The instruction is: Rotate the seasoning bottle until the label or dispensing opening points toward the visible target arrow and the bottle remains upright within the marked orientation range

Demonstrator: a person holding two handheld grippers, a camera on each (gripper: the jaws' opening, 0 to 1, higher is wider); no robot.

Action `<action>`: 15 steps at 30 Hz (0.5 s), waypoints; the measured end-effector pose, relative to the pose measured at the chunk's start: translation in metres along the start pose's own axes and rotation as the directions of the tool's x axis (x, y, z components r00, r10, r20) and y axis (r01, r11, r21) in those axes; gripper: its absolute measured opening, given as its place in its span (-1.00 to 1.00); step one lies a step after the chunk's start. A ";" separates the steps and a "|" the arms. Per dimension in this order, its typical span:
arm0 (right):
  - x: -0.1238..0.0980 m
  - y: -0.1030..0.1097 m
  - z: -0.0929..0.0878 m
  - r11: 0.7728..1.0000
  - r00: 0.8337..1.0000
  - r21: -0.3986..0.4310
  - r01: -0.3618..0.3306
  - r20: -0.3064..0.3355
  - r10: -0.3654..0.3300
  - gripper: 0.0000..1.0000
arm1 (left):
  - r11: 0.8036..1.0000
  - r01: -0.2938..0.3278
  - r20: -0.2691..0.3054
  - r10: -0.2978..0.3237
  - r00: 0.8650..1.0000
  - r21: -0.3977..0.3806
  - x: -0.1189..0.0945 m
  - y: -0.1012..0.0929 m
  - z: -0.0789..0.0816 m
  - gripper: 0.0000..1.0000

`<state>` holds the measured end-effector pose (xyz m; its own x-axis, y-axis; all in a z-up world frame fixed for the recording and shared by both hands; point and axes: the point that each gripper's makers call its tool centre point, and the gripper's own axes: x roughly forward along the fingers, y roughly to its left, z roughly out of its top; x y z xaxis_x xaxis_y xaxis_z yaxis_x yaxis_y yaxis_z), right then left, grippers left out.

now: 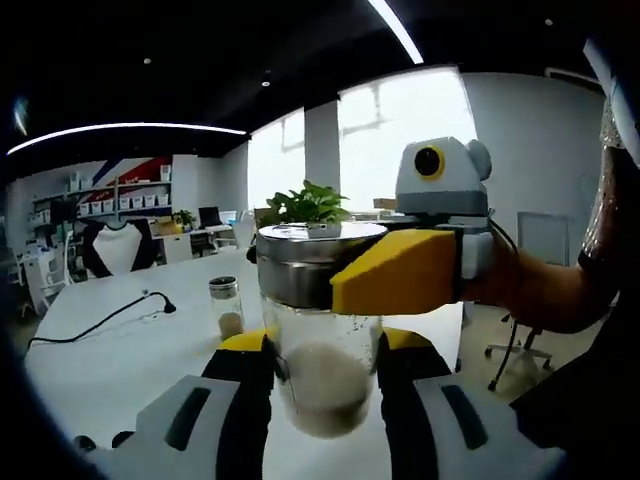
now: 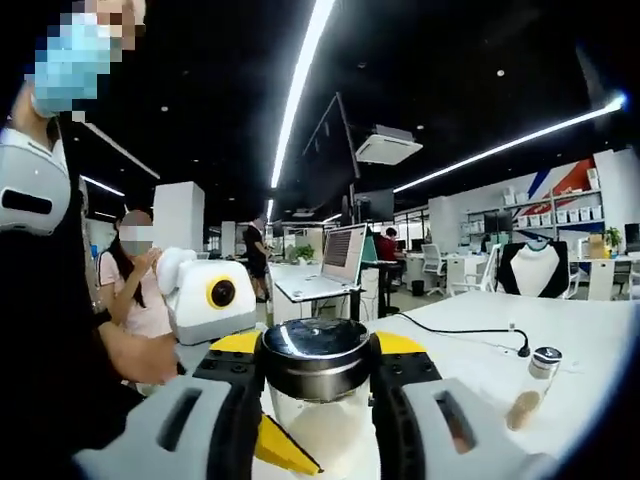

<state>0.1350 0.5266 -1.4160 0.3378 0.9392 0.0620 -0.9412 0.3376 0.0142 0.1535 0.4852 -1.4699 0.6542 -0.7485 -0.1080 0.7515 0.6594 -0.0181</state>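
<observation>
In the left gripper view the left claw (image 1: 326, 375) pinches the glass body of the bottle (image 1: 322, 370) between its two black-and-yellow jaws, low on the jar where the pale seasoning sits; the bottle stands upright, held above the white surface (image 1: 120, 360); the right claw (image 1: 400, 270) comes in from the right and clamps its yellow jaw against the steel lid (image 1: 305, 262). In the right gripper view the right claw (image 2: 318, 375) grips that lid (image 2: 316, 355) from both sides, jaws pressed to its rim; a yellow jaw tip of the left claw (image 2: 280, 448) shows beneath against the glass. A second small bottle (image 1: 227, 307) stands apart on the surface beside a black cable (image 1: 100, 322); a laptop (image 2: 340, 255) sits on a farther desk.
</observation>
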 end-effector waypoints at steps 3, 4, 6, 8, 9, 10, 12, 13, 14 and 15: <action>0.002 -0.009 -0.003 0.991 0.992 -0.025 0.129 0.004 -0.129 -0.24 | 0.994 -0.108 -0.026 0.109 0.994 0.014 0.000 0.014 -0.004 -0.15; 0.002 -0.009 -0.003 0.987 0.988 -0.034 0.156 0.006 -0.156 -0.25 | 0.992 -0.129 -0.032 0.129 0.991 0.018 0.000 0.017 -0.004 -0.15; 0.003 -0.010 -0.004 0.974 0.975 -0.042 0.221 0.014 -0.220 -0.26 | 0.990 -0.138 -0.029 0.138 0.990 0.012 0.001 0.017 -0.004 -0.15; 0.004 -0.011 -0.003 0.963 0.964 -0.047 0.266 0.028 -0.265 -0.26 | 0.989 -0.147 -0.025 0.147 0.989 -0.004 0.001 0.017 -0.003 -0.15; 0.005 -0.011 -0.003 0.957 0.958 -0.046 0.286 0.027 -0.285 -0.25 | 0.988 -0.152 -0.030 0.152 0.988 -0.002 0.001 0.016 -0.004 -0.15; 0.006 -0.011 -0.004 0.954 0.955 -0.045 0.295 0.026 -0.294 -0.25 | 0.987 -0.159 -0.035 0.159 0.987 0.004 0.001 0.016 -0.004 -0.15; 0.006 -0.013 -0.004 0.951 0.951 -0.041 0.308 0.031 -0.307 -0.25 | 0.986 -0.166 -0.041 0.167 0.985 0.018 0.000 0.017 -0.004 -0.15; 0.006 -0.014 -0.003 0.951 0.952 -0.035 0.306 0.034 -0.305 -0.25 | 0.986 -0.166 -0.040 0.166 0.985 0.019 0.000 0.018 -0.004 -0.15; 0.006 -0.014 -0.003 0.953 0.953 -0.031 0.301 0.035 -0.299 -0.26 | 0.986 -0.165 -0.039 0.165 0.985 0.022 -0.001 0.018 -0.004 -0.15; 0.005 -0.015 -0.002 0.958 0.958 -0.027 0.285 0.034 -0.284 -0.26 | 0.987 -0.160 -0.040 0.161 0.986 0.031 -0.002 0.017 -0.004 -0.15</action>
<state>0.1506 0.5266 -1.4178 0.5905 0.8021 0.0892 -0.8055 0.5926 0.0047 0.1648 0.4983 -1.4737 0.7627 -0.6293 -0.1493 0.6396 0.7681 0.0299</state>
